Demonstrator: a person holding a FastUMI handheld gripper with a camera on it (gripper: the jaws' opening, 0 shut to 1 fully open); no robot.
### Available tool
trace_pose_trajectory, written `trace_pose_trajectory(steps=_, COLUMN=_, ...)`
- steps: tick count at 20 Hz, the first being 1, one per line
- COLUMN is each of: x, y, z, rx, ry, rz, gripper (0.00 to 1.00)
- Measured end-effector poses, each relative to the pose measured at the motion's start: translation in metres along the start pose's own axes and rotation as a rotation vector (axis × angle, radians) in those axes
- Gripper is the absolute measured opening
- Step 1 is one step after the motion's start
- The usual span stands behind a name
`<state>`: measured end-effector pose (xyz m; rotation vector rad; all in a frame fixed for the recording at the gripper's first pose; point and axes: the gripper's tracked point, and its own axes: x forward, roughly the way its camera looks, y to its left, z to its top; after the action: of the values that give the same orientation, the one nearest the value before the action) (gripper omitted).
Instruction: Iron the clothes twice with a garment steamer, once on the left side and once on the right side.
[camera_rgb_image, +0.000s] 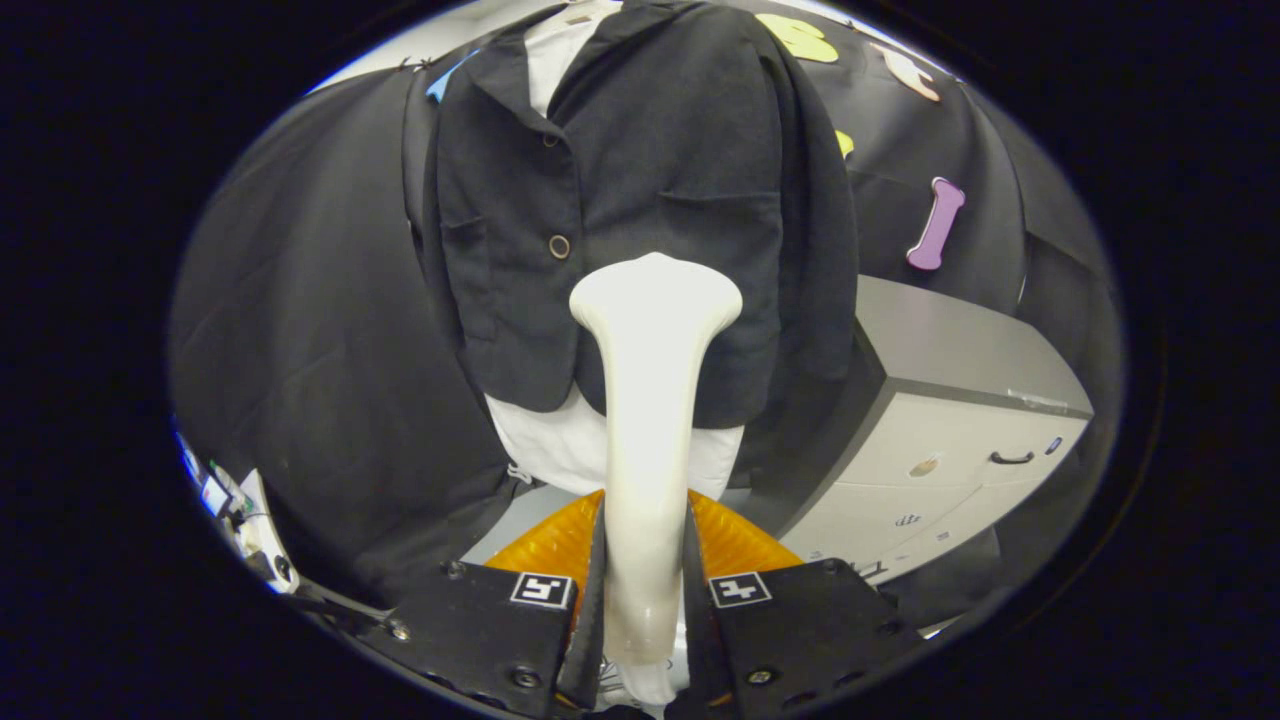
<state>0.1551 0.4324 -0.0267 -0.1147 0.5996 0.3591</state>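
At the bottom centre of the frame the gripper (645, 590) is clamped on the steamer (650, 400): both jaws press the sides of its pale handle, which runs up between them. The handle widens into a flat head at the middle of the frame. The head lies over the jacket's (640, 190) lower front, just right of the button (559, 246) and below the right-hand pocket flap. Whether it actually touches the cloth cannot be told.

The dark jacket hangs at upper centre over a white shirt (560, 445), whose hem shows beneath it and whose collar shows at the top. A grey cabinet (950, 440) with drawers stands at centre right, beside and behind the clothes. Some small equipment sits at the lower left.

As for progress, the steamer is in hand and up against the garment, so a pass looks to be under way on the panel right of the button line. No steam is visible, and the cloth gives no sign of which side is already done. At least the rest of this stroke, and likely the other side, seems left.
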Motion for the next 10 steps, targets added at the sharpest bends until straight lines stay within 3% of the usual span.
trace_pose_trajectory(steps=10, x=-0.073, y=0.069, z=0.106, rx=-0.095, ry=-0.233, rz=0.109, gripper=0.36)
